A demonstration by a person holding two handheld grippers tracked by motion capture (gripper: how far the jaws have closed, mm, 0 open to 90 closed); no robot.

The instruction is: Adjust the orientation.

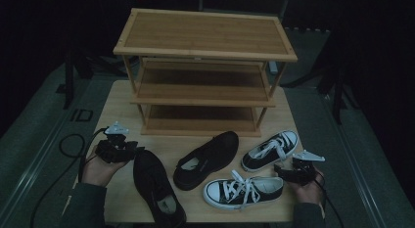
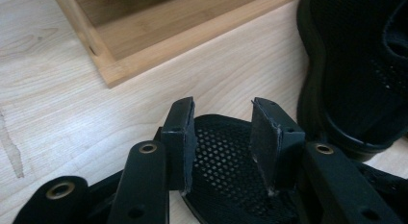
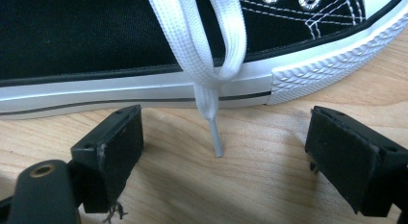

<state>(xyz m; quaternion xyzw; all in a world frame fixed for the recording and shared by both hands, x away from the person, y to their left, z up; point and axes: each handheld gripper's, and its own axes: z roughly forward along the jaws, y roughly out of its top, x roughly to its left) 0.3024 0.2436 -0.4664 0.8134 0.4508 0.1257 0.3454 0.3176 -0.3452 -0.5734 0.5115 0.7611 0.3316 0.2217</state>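
Both grippers' jaws gape: left gripper (image 2: pixel 223 147) over a black mesh shoe (image 2: pixel 226 171), right gripper (image 3: pixel 223 161) facing a rubber-soled canvas sneaker (image 3: pixel 96 36).

Black mesh slip-on shoe (image 1: pixel 157 189) and black-and-white laced sneaker (image 1: pixel 243 191), both upright, before the bamboo rack (image 1: pixel 203 66).

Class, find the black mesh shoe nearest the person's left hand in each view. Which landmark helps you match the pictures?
High view: the black mesh shoe lies at lower left, near the table's front edge.
Left gripper view: bottom centre, its toe beneath the gap between the open jaws.
Right gripper view: this camera faces the side of a black-and-white sneaker instead.
Shared landmark: the light wooden tabletop, visible in all three views.
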